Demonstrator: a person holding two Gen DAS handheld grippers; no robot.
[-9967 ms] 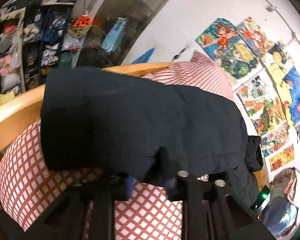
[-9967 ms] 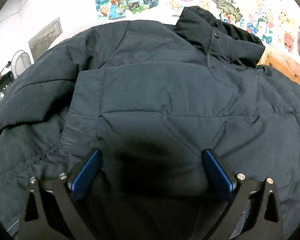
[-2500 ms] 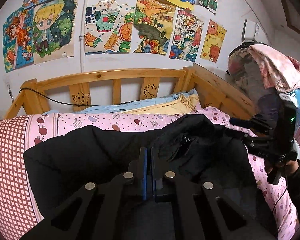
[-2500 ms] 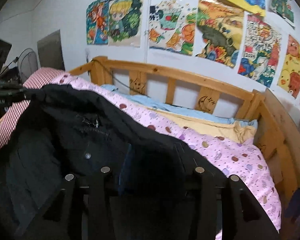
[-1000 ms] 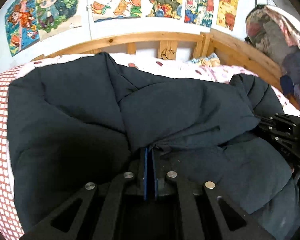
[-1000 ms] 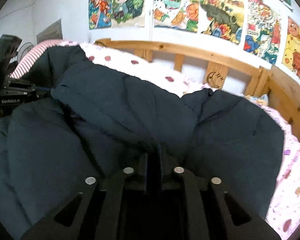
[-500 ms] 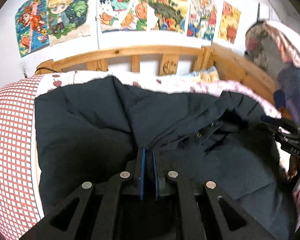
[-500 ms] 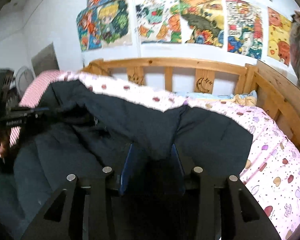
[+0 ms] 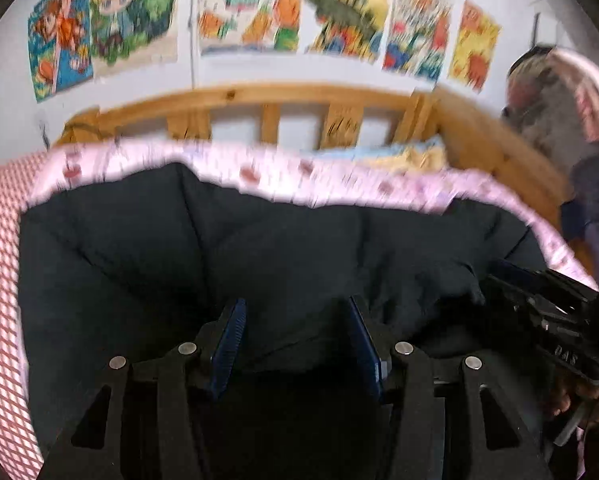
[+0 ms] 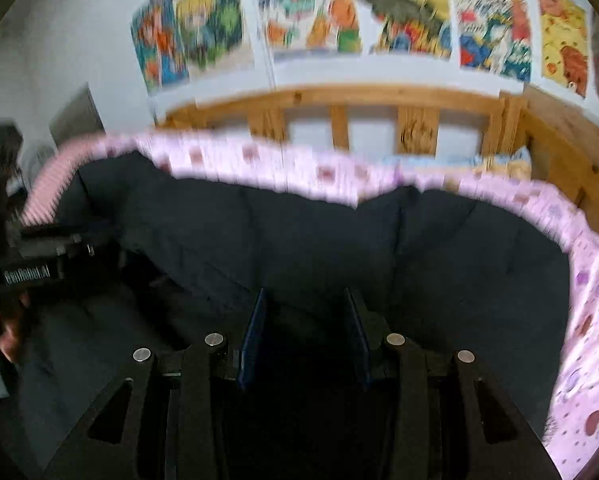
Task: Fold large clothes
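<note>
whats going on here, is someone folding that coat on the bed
Yes. A person holds a pair of tongs in each hand over a dark navy padded jacket spread on a pink patterned bedsheet inside a wooden bed frame. Both the left tongs and the right tongs are open with nothing gripped, the jacket lying loose beneath them. The jacket looks bunched and only partly folded, so the fold is not finished. The pictures are blurred.

Dark navy padded jacket [image 9: 283,248], folded over on itself, flat across the pink-patterned bed cover [image 9: 339,184].
</note>
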